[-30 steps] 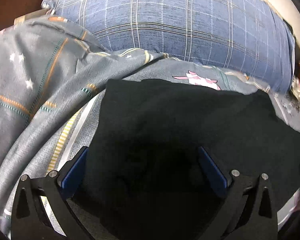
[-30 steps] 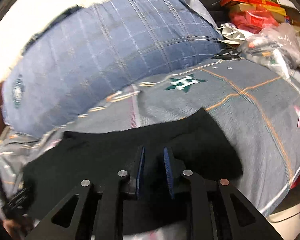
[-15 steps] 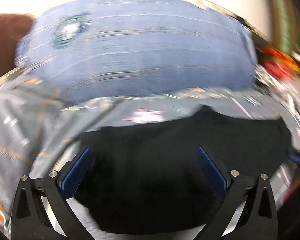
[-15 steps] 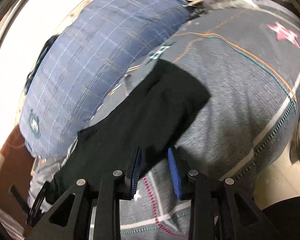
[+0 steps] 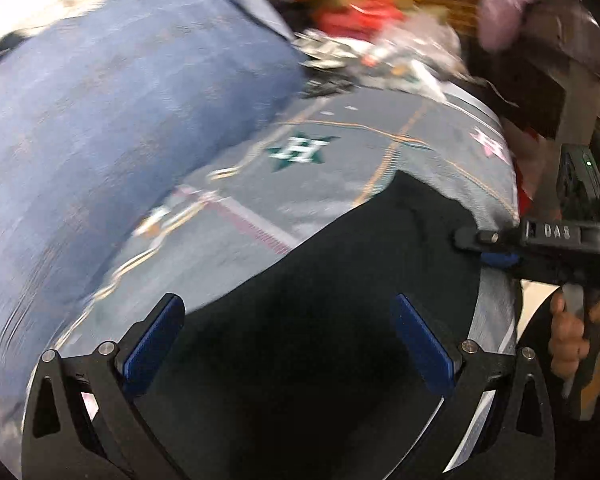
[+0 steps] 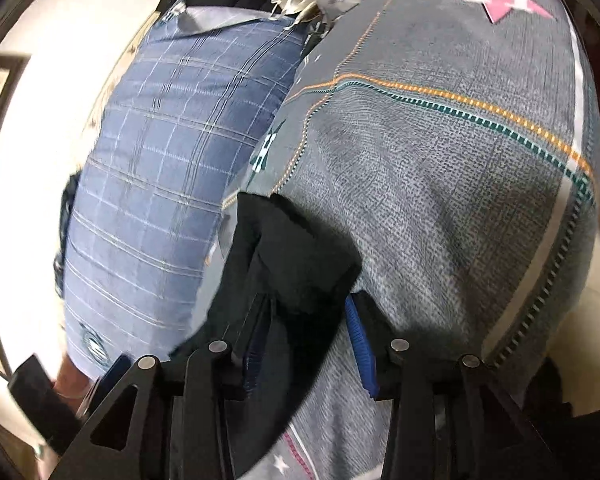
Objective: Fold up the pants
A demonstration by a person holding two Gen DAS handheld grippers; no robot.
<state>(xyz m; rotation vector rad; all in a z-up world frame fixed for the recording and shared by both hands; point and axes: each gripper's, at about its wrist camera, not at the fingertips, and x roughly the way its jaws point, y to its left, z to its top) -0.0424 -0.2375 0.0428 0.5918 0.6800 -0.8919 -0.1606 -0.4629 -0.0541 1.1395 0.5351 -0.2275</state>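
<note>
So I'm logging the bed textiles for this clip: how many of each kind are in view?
Black pants: 1
Blue plaid pillow: 1
Grey patterned bedsheet: 1
Total: 3 (the blurred clutter at the far end is left uncounted)

grey patterned bedspread (image 6: 440, 184), blue plaid pillow (image 6: 168, 152)

Matt black cloth pants (image 5: 340, 320) lie on a coarse-woven grey bedsheet (image 6: 440, 200) beside a blue checked cloth pillow (image 6: 160, 160).
</note>
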